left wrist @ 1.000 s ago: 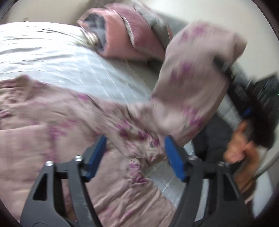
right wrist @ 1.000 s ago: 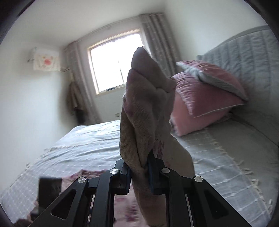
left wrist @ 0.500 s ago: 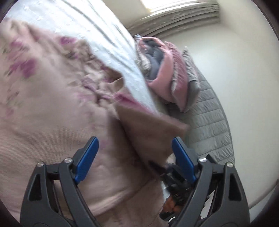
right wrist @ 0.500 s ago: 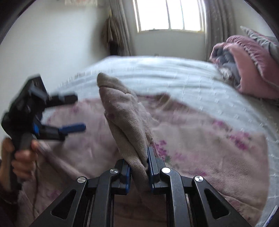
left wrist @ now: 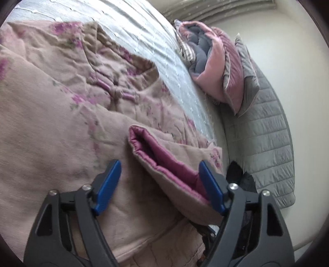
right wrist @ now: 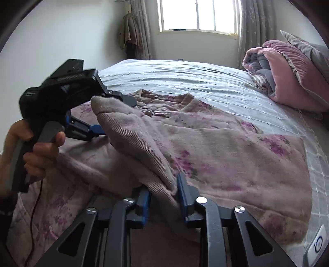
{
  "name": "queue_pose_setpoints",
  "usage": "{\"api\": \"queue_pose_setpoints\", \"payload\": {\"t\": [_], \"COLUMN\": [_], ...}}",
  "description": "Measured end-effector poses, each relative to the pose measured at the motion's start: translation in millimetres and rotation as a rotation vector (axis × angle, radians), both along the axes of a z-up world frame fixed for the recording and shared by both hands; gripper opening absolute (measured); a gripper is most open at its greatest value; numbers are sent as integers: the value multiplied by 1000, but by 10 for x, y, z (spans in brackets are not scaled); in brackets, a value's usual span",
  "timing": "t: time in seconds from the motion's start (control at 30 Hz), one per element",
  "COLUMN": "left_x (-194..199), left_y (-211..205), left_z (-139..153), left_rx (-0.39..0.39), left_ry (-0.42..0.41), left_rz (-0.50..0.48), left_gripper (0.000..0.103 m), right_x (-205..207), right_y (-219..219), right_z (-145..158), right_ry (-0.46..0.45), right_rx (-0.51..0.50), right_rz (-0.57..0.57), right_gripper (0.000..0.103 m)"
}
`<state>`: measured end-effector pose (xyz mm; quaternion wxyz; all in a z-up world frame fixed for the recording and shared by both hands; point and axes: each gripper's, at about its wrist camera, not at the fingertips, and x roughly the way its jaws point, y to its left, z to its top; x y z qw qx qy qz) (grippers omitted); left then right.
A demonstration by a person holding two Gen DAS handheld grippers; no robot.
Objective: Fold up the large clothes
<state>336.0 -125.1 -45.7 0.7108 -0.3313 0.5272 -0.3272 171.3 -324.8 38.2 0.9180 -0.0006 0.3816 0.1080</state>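
A large pink padded jacket with purple flowers lies spread on the bed; it also shows in the right wrist view. Its sleeve is folded across the body, the cuff's magenta lining showing. My left gripper is open and empty, just above the jacket beside the cuff; it shows in the right wrist view too. My right gripper has its jaws parted, with the sleeve lying loosely between them.
The bed has a pale blue-grey cover. Pink and grey pillows and a rolled quilt lie by the grey padded headboard. A window and curtains are at the far wall.
The right gripper carried the sleeve down across the jacket's body and parted its jaws. The left gripper swung over the jacket toward the cuff, staying open.
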Motion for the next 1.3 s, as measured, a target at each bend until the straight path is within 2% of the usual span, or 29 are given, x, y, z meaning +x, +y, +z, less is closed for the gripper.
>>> {"api": "queue_pose_setpoints", "payload": {"t": [0.07, 0.13, 0.3, 0.33, 0.37, 0.4, 0.5, 0.63, 0.73, 0.83, 0.9, 1.0, 1.07, 1.13, 1.23, 1.3], "left_x": [3, -36, -197, -243, -286, -313, -375, -360, -283, -219, -217, -253, -291, -325, -418, -443], "left_y": [-76, -99, -177, -206, -230, -241, -136, 111, 250, 339, 380, 524, 644, 689, 715, 784], "left_z": [6, 9, -32, -16, 20, 63, 408, 977, 1233, 1318, 1310, 1247, 1066, 845, 364, 136], "left_rx": [2, -4, 108, 145, 201, 240, 173, 127, 129, 143, 152, 197, 240, 276, 447, 491], "left_ry": [22, 34, 26, -6, -41, -70, -180, -327, -366, -360, -359, -356, -344, -315, -299, -286], "left_rz": [-36, -61, -83, -87, -82, -77, -22, 62, 85, 95, 100, 136, 149, 131, 111, 102], "left_gripper": [74, 75, 74, 61, 21, 17, 15, 15, 15, 15, 15, 15, 15, 15, 15, 16], "right_x": [-159, -245, -339, -383, -434, -479, -570, -546, -324, -88, 8, -38, -144, -183, -227, -324], "right_y": [-139, -243, -494, -558, -614, -665, -878, -1096, -1166, -1156, -1209, -1464, -1673, -1788, -1766, -1750], "right_z": [60, 113, 183, 180, 172, 161, 65, -57, -205, -360, -393, -242, -166, -232, -405, -460], "right_ry": [-59, -74, -94, -98, -103, -103, -79, -32, 45, 88, 78, 5, -27, 25, 104, 135], "right_rx": [16, 25, -1, -9, -14, -16, -29, -79, -159, -260, -284, -255, -263, -237, -277, -281], "right_rz": [-45, -63, -135, -156, -173, -187, -247, -314, -336, -342, -362, -472, -548, -544, -518, -503], "right_gripper": [84, 85, 85, 85, 85, 85, 85, 85, 86, 85, 84, 84, 84, 84, 84, 84]}}
